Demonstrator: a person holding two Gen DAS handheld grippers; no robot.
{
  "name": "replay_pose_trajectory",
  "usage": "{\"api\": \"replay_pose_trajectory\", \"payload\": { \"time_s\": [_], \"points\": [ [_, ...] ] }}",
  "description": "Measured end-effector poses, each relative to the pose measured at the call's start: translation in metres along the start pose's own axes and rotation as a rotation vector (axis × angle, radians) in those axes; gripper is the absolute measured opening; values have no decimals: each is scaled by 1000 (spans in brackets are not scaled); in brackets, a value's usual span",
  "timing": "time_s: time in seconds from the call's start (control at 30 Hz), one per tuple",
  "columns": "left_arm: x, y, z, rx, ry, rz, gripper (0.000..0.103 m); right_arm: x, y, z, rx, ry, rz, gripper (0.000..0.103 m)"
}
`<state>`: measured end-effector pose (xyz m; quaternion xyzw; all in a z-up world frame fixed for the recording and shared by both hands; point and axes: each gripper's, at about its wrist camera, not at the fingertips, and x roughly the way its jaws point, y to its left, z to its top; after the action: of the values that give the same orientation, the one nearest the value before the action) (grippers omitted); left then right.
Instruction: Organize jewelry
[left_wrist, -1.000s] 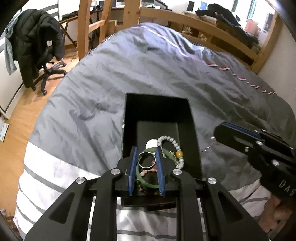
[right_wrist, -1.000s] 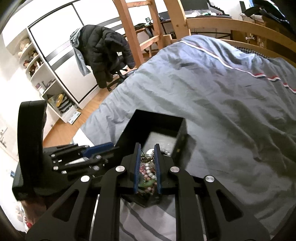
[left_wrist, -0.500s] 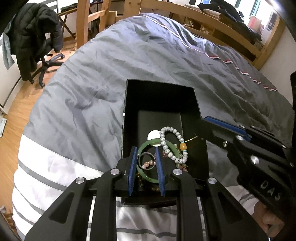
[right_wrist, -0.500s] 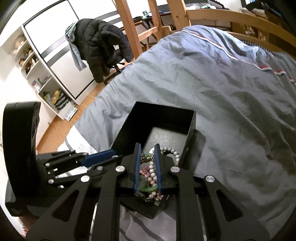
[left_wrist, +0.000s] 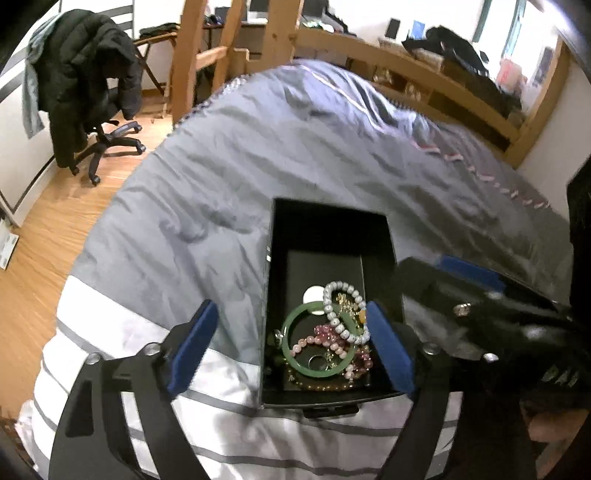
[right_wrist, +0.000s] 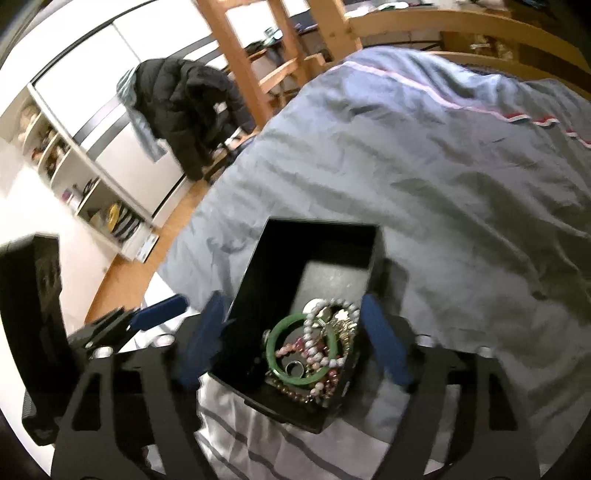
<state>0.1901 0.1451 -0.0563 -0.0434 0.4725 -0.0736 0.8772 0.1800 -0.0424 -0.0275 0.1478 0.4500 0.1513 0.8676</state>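
Observation:
An open black jewelry box sits on the bed's grey duvet. Inside lie a green bangle, a white bead bracelet, pink bead bracelets, a silver ring and gold pieces. My left gripper is open and empty, its blue fingers straddling the box's near end. My right gripper is open and empty over the same end; it also shows in the left wrist view.
The grey duvet with white striped band covers the bed. A wooden bed frame runs behind. An office chair with a black jacket stands on the wood floor at left, near white shelves.
Both grippers opened wide, and the silver ring that was between the left fingers and the pink beads that were between the right fingers now lie in the box. Both cameras pulled back slightly.

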Motion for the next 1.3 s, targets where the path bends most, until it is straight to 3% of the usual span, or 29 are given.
{"api": "replay_pose_trajectory", "payload": {
  "time_s": [0.2, 0.53, 0.7, 1.03, 1.17, 1.3],
  "points": [
    [-27, 14, -2, 28, -32, 78, 88, -29, 11, -8, -39, -16, -162, 94],
    [-111, 5, -42, 165, -146, 175, 88, -98, 54, -61, -65, -64, -227, 96],
    [-140, 8, -67, 159, -173, 178, 89, -121, 66, -100, -91, -86, -254, 96],
    [-122, 12, -98, 71, -207, 146, 94, -130, 53, -126, -80, -95, -256, 96],
    [-108, 15, -104, 75, -192, 169, 94, -127, 49, -127, -70, -100, -256, 96],
    [-113, 12, -108, 95, -239, 165, 94, -123, 49, -131, -91, -112, -268, 96]
  ]
}}
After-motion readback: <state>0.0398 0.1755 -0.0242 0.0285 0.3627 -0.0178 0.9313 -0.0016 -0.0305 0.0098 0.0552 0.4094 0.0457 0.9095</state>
